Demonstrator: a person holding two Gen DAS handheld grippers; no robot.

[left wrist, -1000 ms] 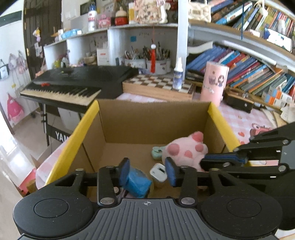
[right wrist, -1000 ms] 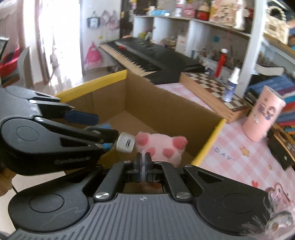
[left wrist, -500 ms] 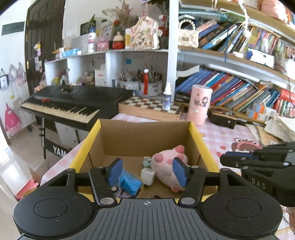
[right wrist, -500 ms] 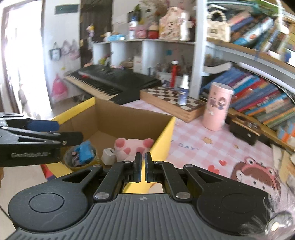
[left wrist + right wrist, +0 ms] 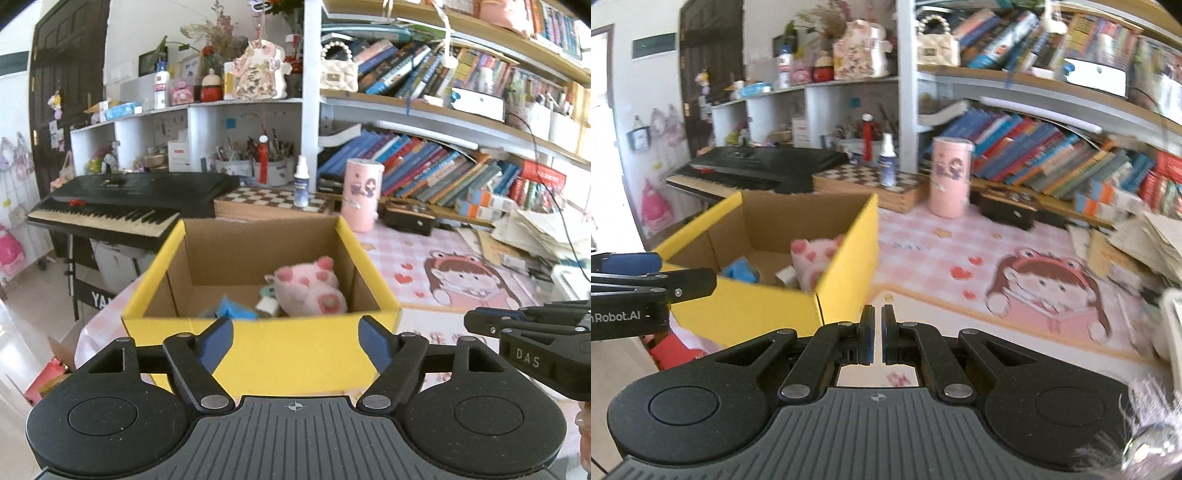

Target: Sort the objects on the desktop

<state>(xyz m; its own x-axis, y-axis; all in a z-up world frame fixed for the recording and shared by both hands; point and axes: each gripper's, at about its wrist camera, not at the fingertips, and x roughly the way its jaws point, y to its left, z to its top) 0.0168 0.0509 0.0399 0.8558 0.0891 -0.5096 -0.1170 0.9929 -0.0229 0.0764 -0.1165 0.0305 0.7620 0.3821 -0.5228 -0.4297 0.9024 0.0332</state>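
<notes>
A yellow-rimmed cardboard box (image 5: 258,354) (image 5: 846,258) stands on the pink checked desk. Inside lie a pink plush pig (image 5: 308,286) (image 5: 812,258), a small white charger (image 5: 266,306) (image 5: 786,275) and a blue item (image 5: 236,312) (image 5: 740,269). My left gripper (image 5: 295,338) hovers in front of the box's near wall, its jaws opening with nothing between them. My right gripper (image 5: 878,328) is shut and empty, just right of the box over the desk. Each gripper shows at the edge of the other's view.
Behind the box stand a black keyboard (image 5: 122,199), a chessboard (image 5: 269,199) with a spray bottle (image 5: 301,181), a pink cylinder (image 5: 360,194) and a dark case (image 5: 408,218). A cartoon mat (image 5: 1041,291) covers the desk to the right. Paper stacks (image 5: 546,236) and bookshelves lie beyond.
Both grippers have pulled back out of the box toward me. The left jaws have spread wide and left the items lying in the box. The right gripper stayed shut and swung right.
</notes>
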